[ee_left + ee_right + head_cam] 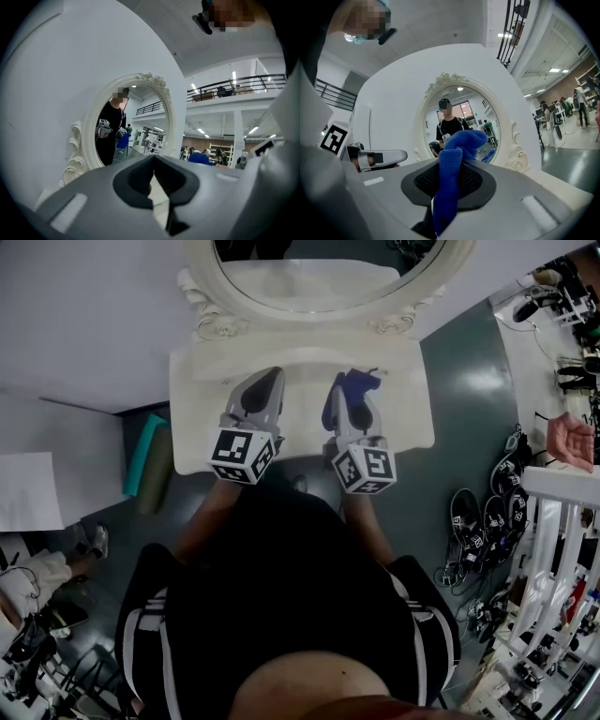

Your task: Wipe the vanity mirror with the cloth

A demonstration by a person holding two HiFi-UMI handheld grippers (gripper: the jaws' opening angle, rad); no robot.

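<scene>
Surface (pixel 202 395) with mirror (pixel 328 273) at rear edge.
Right gripper (pixel 449 180) jaws pinch soft, limp cloth (pixel 461 140); left gripper (pixel 153 165) jaws clenched, empty.

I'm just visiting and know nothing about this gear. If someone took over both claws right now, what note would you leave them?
Left claw: shut, holding nothing.
Right claw: shut on the blue microfibre cloth.
The oval mirror in its white ornate frame stands ahead on the white vanity table; both claws hover over the tabletop, cloth clear of the glass.
Done: cloth picked up.
To do: bring it to the glass and wipe.
</scene>
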